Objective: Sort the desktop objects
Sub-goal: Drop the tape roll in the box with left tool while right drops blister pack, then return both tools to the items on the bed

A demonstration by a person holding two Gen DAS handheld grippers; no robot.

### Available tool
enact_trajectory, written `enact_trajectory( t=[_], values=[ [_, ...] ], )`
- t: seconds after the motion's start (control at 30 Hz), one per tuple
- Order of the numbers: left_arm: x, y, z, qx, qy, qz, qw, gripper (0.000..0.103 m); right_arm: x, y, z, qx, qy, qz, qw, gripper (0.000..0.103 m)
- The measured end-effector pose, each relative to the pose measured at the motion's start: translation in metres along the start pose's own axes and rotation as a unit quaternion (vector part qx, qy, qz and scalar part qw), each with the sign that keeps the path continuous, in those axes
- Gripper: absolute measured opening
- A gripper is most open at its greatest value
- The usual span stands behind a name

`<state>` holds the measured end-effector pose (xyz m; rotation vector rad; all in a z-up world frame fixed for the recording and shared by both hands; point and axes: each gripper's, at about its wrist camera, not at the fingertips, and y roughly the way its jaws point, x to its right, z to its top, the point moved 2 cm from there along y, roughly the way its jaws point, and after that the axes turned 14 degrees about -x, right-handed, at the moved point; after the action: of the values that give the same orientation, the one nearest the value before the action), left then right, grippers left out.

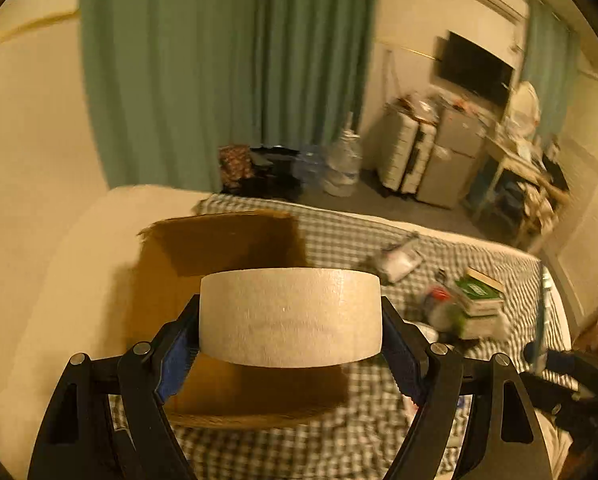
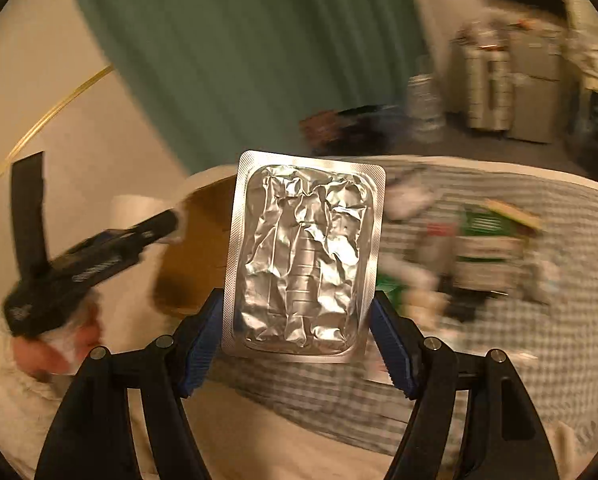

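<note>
- Roll of tape (image 1: 290,316) sits clamped sideways in the left gripper (image 1: 290,344), flat band facing the camera — the open cardboard box (image 1: 219,256) lies right behind and below it, so that hand looks closest to a drop.
- Foil blister pack (image 2: 303,256) stands upright, long axis pointing away, pinched at its lower edges by the right gripper (image 2: 299,320).
- Box is off to that pack's left — leftover clutter (image 2: 487,248) stays on the checked cloth (image 2: 539,320).

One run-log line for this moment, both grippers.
left gripper: shut on tape roll | right gripper: shut on foil blister pack | cardboard box: open, ahead on checkered cloth
</note>
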<state>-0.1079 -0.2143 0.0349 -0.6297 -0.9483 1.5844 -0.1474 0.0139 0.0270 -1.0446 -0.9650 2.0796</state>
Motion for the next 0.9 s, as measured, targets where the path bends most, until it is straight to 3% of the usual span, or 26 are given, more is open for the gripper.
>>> enact_trajectory(
  t=[0.13,0.27,0.43,0.5,0.57,0.63,0.77,0.9],
  values=[
    [-0.047,0.033,-0.003,-0.025,-0.029,-0.008,0.9992,0.083,-0.037,0.071,0.027,-0.052,-0.018,0.013,0.998,0.071],
    [-0.077,0.068,-0.011,-0.05,-0.015,-0.002,0.9986,0.083,-0.055,0.13,0.035,-0.092,-0.025,0.002,0.995,0.071],
    [-0.089,0.092,-0.02,-0.058,-0.023,-0.027,0.9977,0.085,-0.057,0.16,0.044,-0.105,-0.01,-0.009,0.994,0.076],
    [-0.095,0.097,-0.02,-0.059,-0.037,-0.026,0.9972,0.103,-0.044,0.166,0.051,-0.117,0.021,-0.013,0.993,0.091],
    [-0.099,0.104,-0.02,-0.072,-0.041,-0.012,0.9965,0.103,-0.036,0.158,0.05,-0.106,0.048,0.02,0.993,0.091],
    [-0.099,0.111,-0.022,-0.093,-0.037,-0.006,0.9949,0.103,-0.027,0.146,0.05,-0.09,0.059,0.022,0.994,0.091],
    [-0.09,0.108,-0.026,-0.096,-0.04,-0.008,0.9945,0.103,-0.004,0.108,0.044,-0.041,0.067,-0.015,0.997,0.091],
    [-0.058,0.085,-0.032,-0.068,-0.027,-0.022,0.9971,0.103,0.02,0.043,0.024,0.064,0.058,-0.076,0.993,0.091]
  ],
)
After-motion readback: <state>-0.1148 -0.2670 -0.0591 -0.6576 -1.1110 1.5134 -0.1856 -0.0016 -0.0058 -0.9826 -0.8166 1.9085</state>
